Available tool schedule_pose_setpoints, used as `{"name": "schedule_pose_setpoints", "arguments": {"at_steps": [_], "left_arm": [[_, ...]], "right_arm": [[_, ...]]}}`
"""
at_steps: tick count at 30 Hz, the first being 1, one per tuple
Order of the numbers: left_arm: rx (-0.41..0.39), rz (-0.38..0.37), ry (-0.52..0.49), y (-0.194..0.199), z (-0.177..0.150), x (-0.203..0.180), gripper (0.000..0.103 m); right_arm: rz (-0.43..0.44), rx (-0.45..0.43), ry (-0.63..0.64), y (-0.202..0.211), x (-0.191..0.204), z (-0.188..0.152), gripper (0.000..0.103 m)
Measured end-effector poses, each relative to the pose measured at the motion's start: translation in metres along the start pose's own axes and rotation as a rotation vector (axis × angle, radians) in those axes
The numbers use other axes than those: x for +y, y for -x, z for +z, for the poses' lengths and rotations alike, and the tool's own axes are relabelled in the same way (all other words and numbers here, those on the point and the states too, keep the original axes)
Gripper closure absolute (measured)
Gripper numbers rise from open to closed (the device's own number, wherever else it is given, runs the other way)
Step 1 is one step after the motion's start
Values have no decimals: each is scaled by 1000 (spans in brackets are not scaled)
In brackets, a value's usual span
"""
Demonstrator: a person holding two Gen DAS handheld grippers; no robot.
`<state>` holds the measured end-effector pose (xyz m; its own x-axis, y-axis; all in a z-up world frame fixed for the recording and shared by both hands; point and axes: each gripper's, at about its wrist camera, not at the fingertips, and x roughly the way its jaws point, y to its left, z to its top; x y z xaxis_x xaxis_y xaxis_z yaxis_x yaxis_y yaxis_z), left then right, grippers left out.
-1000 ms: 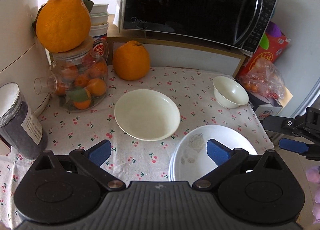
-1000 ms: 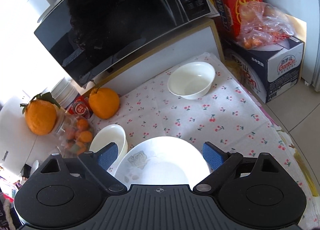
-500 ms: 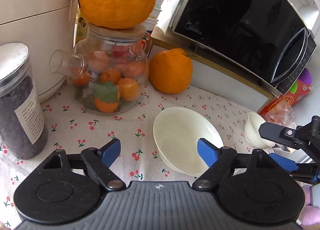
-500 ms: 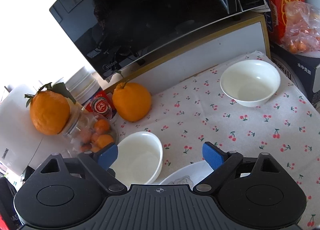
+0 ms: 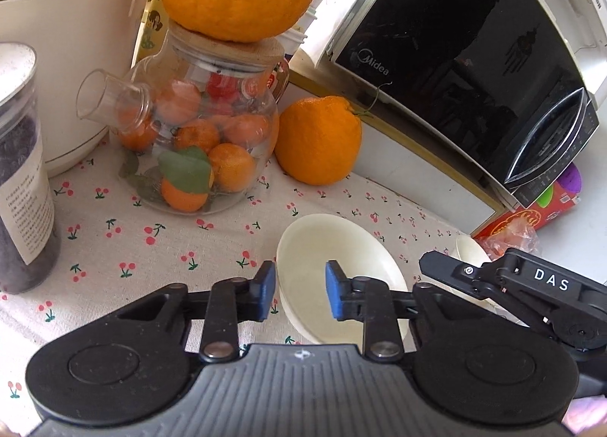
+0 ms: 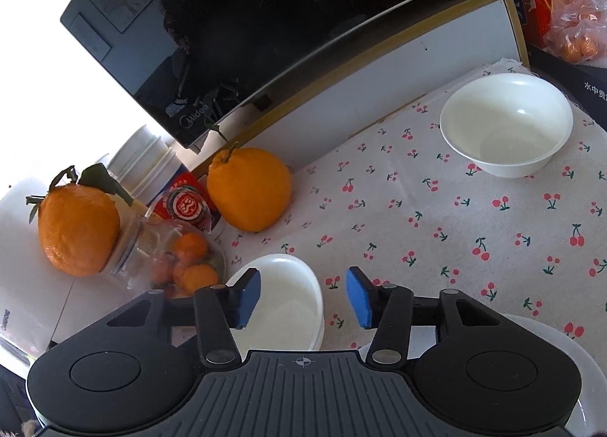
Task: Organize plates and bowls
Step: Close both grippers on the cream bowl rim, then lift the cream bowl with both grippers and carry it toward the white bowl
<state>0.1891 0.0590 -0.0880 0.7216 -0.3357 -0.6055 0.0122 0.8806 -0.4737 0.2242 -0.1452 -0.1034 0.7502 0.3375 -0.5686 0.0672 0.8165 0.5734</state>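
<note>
Since a second ago the left gripper (image 5: 299, 292) has been brought down and narrowed astride the near-left rim of the cream bowl (image 5: 337, 277), not yet clamped, presumably for stacking. The right gripper (image 6: 303, 298) hangs released beside it. The glass jar (image 5: 197, 141) crowds the left; a smaller bowl (image 6: 506, 123) sits far right.

bright daylight fills both views. in the right wrist view the upper left burns out to pure white, washing out the stacked white plastic tubs (image 6: 146, 156). the glossy black microwave door (image 6: 288, 38) mirrors the room as dark, murky shapes, and the small white ceramic bowl (image 6: 506, 123) carries a small glare spot. shadows on the cherry-print tablecloth (image 5: 125, 247) are soft and faint. fisheye curvature bends straight edges toward the frame borders, and dark corners vignette. focus is sharp throughout.
</note>
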Motion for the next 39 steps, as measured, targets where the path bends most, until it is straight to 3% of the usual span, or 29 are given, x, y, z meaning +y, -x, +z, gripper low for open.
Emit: {"name": "schedule_pose_setpoints", "arguments": {"at_steps": [6,12,39], "left_arm": [[8,9,22,-4,-1,3,88],[-2,8,34,-2,-1,5,95],[-19,12,-1,18,3,-6,97]], "right_arm": [[-7,19,-38,-7,-6,-4,75],[-10,23,-47,-11,-7,-8,84],[7,2,-66,15,1,-5,87]]}}
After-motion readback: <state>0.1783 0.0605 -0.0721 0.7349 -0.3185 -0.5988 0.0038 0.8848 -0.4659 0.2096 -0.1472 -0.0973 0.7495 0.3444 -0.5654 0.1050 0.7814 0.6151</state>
